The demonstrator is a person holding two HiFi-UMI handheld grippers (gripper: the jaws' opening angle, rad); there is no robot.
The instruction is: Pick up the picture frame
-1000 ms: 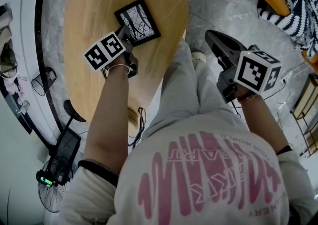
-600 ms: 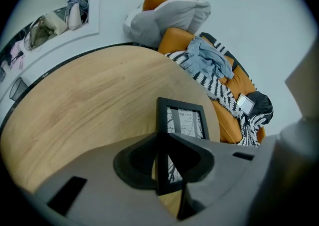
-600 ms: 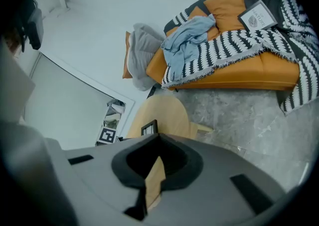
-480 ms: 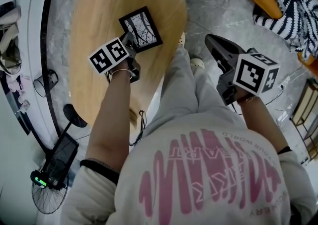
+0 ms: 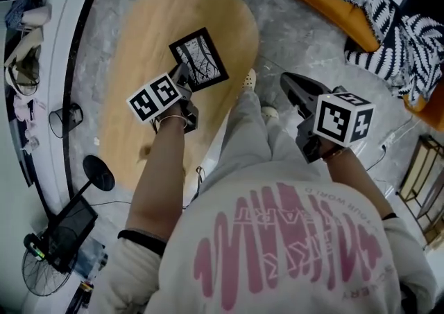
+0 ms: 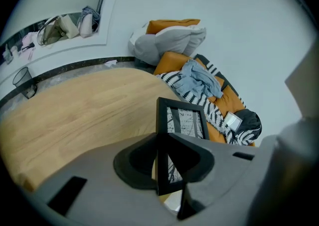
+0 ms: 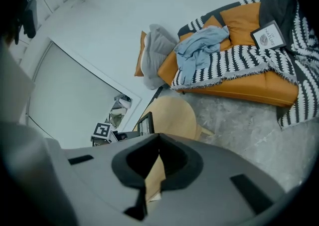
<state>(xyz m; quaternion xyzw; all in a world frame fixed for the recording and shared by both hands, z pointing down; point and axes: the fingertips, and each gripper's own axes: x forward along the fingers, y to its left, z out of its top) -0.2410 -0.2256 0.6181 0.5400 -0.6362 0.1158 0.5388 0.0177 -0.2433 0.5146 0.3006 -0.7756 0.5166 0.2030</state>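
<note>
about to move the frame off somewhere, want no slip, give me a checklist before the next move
1. Left tool clamped on the picture frame: ok, both jaws press on its black border.
2. Grip near the frame's middle: not ok, it pinches one side edge and most of the frame sticks out past the jaws, so it may swing.
3. Frame clear of the table: cannot tell, no gap shows plainly.
4. Right tool free to help: ok, jaws together with nothing between them, off to the side above the floor.
5. Wood around the frame free of other things: ok.
</note>
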